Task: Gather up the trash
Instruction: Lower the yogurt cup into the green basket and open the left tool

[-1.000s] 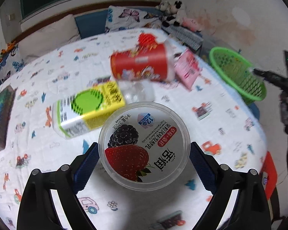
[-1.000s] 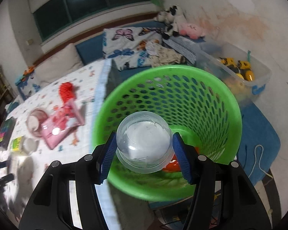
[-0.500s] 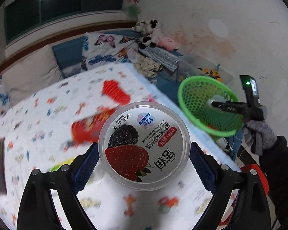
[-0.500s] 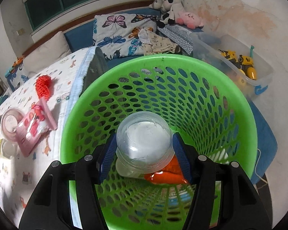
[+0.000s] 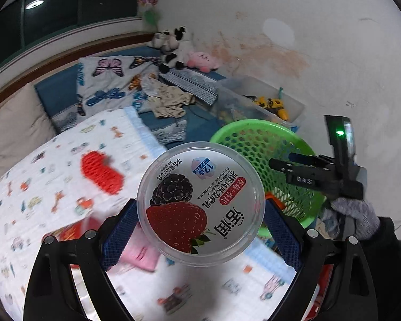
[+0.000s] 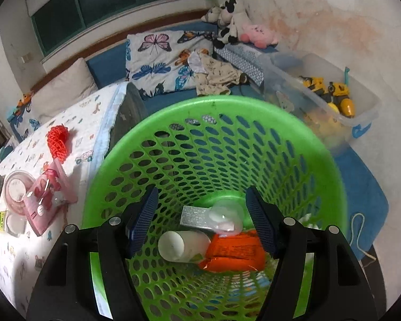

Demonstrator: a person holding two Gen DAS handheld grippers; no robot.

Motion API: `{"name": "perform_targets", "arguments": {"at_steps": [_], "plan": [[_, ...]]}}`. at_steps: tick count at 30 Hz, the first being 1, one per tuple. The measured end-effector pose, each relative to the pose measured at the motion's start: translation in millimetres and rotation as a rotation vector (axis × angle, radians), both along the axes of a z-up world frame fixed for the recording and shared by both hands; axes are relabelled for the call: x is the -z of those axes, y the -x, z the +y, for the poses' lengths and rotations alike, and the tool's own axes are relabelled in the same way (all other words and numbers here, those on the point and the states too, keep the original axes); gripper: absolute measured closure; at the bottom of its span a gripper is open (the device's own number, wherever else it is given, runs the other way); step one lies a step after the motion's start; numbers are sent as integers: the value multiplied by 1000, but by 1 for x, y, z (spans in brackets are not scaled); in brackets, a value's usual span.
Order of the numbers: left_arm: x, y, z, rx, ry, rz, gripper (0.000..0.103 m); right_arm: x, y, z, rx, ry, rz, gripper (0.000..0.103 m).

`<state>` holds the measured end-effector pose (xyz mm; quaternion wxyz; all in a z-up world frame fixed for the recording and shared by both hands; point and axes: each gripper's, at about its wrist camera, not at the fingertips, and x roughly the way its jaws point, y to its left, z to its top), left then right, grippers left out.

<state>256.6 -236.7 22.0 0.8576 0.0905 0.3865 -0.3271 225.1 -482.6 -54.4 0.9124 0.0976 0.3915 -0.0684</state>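
The clear plastic dome cup has left the right gripper and now lies in the green perforated plastic basket, at 12 o'clock from the opening, empty jaws. Beside it rest a white cylindrical bottle and an orange foil wrapper. The left gripper has swung from the bed toward the basket and is clamped on the round strawberry-printed yogurt tub. At 10 o'clock, a red mesh fruit sleeve lies on the patterned bed quilt.
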Motion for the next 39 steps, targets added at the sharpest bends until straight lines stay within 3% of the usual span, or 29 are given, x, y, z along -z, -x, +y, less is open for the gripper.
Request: {"name": "perform_targets", "arguments": {"at_steps": [3,11,22,30,39], "plan": [[1,-4,-23,23,-21,-27,14,-11,15,-6,4,3,-31,35],[21,-19,-90,90,-61,15,13,-41,60,-20,19,50,-101,34],[60,-29,-147,123,-141,69,13,-46,88,-22,27,63,-132,34],[76,-36,-157,117,-136,119,10,-38,91,-24,30,52,-125,34],[48,-23,-122,92,-77,84,10,-42,103,-10,17,39,-131,34]]}}
